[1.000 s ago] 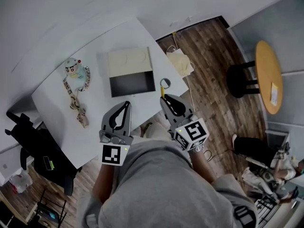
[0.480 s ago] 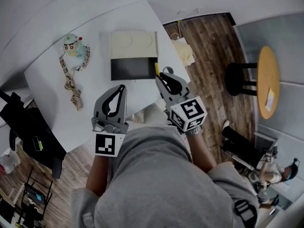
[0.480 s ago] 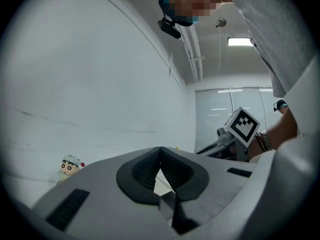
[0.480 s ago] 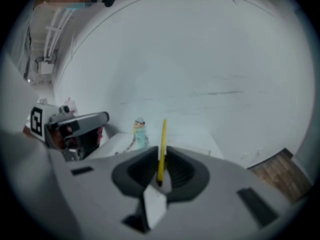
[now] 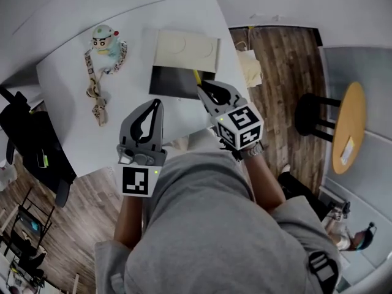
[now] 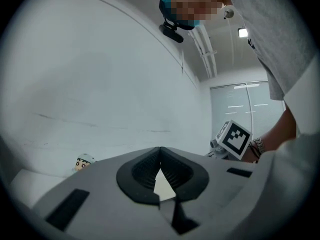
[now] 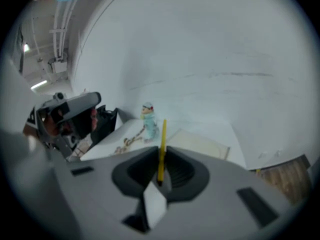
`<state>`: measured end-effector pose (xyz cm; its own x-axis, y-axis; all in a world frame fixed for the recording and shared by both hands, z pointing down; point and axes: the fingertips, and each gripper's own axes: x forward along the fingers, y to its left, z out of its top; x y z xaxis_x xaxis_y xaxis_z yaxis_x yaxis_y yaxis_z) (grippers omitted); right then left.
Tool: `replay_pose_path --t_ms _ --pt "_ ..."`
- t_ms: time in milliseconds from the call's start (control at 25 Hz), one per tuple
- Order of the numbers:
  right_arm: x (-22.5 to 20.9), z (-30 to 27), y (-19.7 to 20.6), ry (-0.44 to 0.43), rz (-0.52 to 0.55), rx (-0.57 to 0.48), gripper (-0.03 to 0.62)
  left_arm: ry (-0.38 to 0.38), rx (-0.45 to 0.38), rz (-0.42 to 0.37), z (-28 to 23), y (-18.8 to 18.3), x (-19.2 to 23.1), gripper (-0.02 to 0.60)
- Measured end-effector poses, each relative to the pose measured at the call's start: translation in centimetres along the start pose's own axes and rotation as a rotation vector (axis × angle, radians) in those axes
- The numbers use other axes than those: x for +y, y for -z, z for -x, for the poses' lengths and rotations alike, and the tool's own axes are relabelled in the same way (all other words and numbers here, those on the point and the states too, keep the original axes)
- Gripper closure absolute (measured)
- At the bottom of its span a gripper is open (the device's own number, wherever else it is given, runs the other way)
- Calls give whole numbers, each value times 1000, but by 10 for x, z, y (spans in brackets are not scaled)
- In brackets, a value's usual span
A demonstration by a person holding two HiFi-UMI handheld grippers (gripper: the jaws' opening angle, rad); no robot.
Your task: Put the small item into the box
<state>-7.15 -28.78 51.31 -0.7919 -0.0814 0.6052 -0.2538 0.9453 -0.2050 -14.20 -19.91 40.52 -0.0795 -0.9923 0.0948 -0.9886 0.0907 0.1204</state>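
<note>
A white, smooth-topped table (image 5: 70, 100) fills the far left of the head view, with dark wood-plank flooring to its right. On the table's far right part lies a flat rectangular box (image 5: 184, 49). Its pale cream lid is folded back on the far side and shows two faint round embossed marks, while the open tray on the near side looks dark inside.

The left gripper (image 5: 157, 105) is grey plastic with black ribbed pads and hovers near the table's near edge. In its own view its jaws meet at the tips with nothing between them. The right gripper (image 5: 201, 88) is built the same way, with a marker cube behind it, and sits just near and right of the box. Its jaws are clamped on a thin, straight yellow stick (image 5: 196, 78).

In the head view the stick juts from the jaw tips and points over the near right corner of the dark tray. How high it stands above the tray cannot be judged. In the right gripper view the stick (image 7: 163, 131) rises upright from between the pads.

A small cartoon figure toy (image 5: 106, 40) with a pale teal cap lies at the table's far left. A patterned strap trails from it toward the near side.
</note>
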Motion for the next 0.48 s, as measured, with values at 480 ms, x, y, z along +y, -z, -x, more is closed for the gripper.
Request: replay_pose_path --t_ms 480 --pt "-6 -48 34 -170 52 179 526 -155 18 -2 -4 8 3 549"
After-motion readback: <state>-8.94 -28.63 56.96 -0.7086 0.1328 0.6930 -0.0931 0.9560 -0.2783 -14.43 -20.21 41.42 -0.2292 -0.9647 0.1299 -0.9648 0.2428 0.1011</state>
